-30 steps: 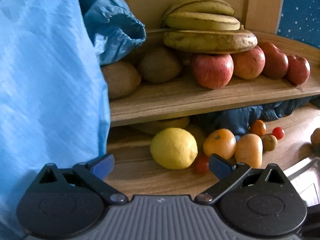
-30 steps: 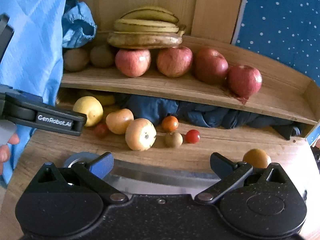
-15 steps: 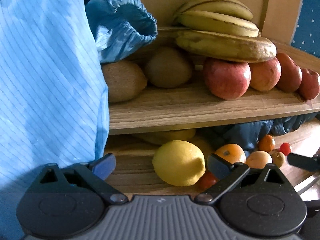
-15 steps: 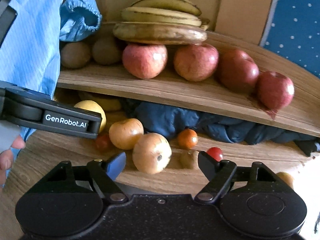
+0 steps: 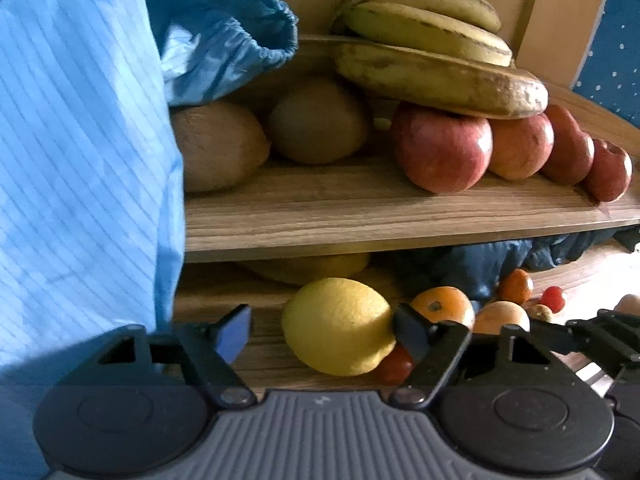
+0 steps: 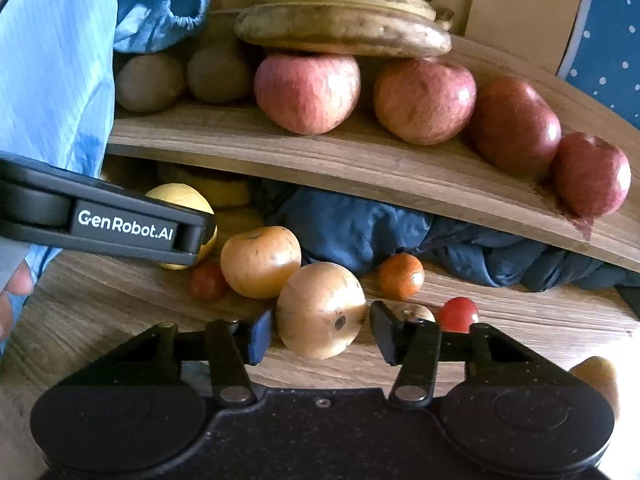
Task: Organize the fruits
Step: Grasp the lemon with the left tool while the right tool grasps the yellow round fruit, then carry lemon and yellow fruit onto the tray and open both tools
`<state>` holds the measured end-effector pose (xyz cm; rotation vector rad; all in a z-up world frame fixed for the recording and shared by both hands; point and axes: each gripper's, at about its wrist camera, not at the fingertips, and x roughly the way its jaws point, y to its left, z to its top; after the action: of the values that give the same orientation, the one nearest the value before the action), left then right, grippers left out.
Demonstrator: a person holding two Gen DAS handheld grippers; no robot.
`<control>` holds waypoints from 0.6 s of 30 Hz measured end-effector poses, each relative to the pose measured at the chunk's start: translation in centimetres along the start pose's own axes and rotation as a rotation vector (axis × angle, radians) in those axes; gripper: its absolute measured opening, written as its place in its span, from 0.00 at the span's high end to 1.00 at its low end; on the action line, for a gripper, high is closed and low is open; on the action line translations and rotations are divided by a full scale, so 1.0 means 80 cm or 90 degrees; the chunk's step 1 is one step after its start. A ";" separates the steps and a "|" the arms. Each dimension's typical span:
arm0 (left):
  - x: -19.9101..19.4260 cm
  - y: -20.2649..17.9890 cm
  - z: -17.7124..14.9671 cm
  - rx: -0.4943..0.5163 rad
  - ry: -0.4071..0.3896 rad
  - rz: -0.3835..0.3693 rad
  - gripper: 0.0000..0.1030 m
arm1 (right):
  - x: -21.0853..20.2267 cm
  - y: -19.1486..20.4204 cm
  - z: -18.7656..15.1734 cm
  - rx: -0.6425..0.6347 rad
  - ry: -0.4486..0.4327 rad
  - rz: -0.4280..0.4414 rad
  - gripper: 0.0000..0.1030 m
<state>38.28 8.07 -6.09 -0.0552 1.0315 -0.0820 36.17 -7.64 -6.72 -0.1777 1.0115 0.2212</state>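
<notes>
A yellow lemon (image 5: 340, 326) lies on the lower wooden board, between the fingers of my open left gripper (image 5: 320, 330), close to the right finger. It also shows in the right wrist view (image 6: 180, 200), partly behind the left gripper's body (image 6: 100, 216). A pale orange round fruit (image 6: 320, 310) sits between the fingers of my open right gripper (image 6: 320, 338), with small gaps on both sides. A second orange fruit (image 6: 260, 262) lies just behind it. Small tomatoes (image 6: 458, 314) lie around.
The upper shelf (image 6: 360, 160) holds two kiwis (image 6: 150, 82), several red apples (image 6: 308, 92) and bananas (image 6: 344, 28) stacked on top. Dark blue cloth (image 6: 400, 228) is bunched under the shelf. A light blue sleeve (image 5: 80, 160) fills the left.
Both grippers have moved forward toward the fruit. The lemon now sits between the left fingers, and the pale orange fruit between the right fingers, which have narrowed.
</notes>
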 end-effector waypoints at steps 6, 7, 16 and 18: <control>-0.004 0.003 -0.003 -0.011 0.000 -0.020 0.37 | 0.002 -0.004 -0.002 0.013 -0.002 0.003 0.51; -0.005 0.006 -0.004 -0.015 0.001 -0.023 0.38 | 0.001 -0.004 -0.003 0.015 -0.003 0.004 0.51; -0.034 0.003 -0.016 -0.021 -0.009 -0.036 0.38 | -0.028 -0.009 -0.015 0.030 -0.037 0.016 0.51; -0.044 -0.002 -0.020 -0.021 -0.014 -0.039 0.38 | -0.034 -0.010 -0.018 0.033 -0.040 0.018 0.51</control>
<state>35.09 8.25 -3.89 -0.1177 1.0096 -0.1206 33.84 -9.04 -5.09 -0.1078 0.9565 0.2247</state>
